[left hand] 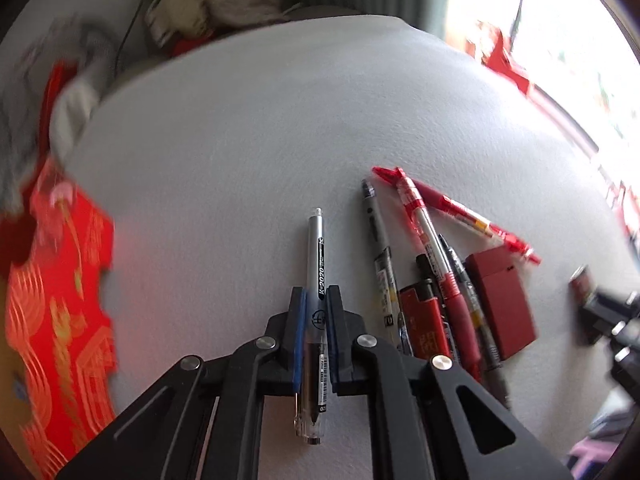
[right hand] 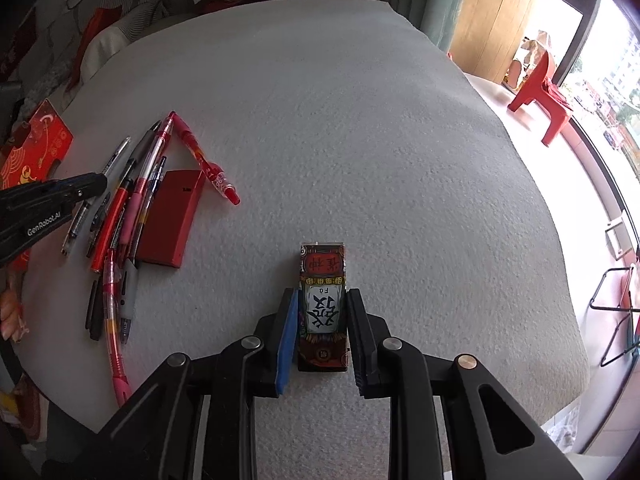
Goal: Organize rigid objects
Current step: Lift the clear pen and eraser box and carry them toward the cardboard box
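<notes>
White textured cloth (left hand: pixel 240 160) covers the table in both views.

Left wrist view: we see the left gripper (left hand: pixel 316 300) pinching a clear pen (left hand: pixel 316 264) between its blue-padded fingers (left hand: pixel 299 320). The pen runs along the fingers, one end beyond the tips, the other behind the pads. Right of the fingers lies a cluster touching or overlapping: a grey pen (left hand: pixel 378 248), a red lighter (left hand: pixel 426 320), two red pens (left hand: pixel 424 224), and a red box (left hand: pixel 502 300). Left of the fingers, at the cloth's edge, sits a red card (left hand: pixel 60 280), blurred. The right gripper (left hand: pixel 612 320) shows at the far right edge.

Right wrist view: we see the right gripper (right hand: pixel 322 312) closed on a printed box (right hand: pixel 323 304), its length along the fingers, one end past the tips. Well left of the fingers lie the pens (right hand: pixel 132 200) and red box (right hand: pixel 172 220), close together. The left gripper (right hand: pixel 80 188) reaches over that group's left side; from here we cannot tell how its fingers stand.
</notes>
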Available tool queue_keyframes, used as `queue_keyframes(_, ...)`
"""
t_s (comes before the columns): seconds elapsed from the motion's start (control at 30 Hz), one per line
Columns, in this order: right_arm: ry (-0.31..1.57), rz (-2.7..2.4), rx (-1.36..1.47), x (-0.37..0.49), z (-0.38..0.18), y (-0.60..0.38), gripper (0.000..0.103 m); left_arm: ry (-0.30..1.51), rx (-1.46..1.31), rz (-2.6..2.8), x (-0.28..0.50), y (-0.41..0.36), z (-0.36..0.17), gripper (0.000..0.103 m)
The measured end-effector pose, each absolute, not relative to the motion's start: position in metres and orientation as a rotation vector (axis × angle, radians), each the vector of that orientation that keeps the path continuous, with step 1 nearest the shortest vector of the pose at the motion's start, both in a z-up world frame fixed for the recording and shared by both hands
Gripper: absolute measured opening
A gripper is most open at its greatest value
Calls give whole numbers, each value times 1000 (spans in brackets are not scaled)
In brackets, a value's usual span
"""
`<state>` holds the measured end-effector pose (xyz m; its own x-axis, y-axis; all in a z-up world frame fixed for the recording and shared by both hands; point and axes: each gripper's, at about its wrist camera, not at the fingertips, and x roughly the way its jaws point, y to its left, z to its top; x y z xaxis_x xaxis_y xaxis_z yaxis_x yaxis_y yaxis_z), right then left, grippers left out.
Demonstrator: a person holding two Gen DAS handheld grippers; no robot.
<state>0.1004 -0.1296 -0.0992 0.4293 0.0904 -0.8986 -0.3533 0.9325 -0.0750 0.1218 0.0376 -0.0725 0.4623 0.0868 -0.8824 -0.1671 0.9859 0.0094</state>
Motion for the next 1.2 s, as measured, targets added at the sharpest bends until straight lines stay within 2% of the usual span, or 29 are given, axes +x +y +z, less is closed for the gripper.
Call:
queue_keyframes(0.4,984,308,42,55,-52,-148,25,903,-255,132,52,29,-19,10)
queue_keyframes(0.67,981,335,109,45,-42,-151,25,874,-238,78,23,8,1,11)
queue_keyframes(1.2,977,333,165,39,-36,-165,25,832,-184,28,12,-14,19,11)
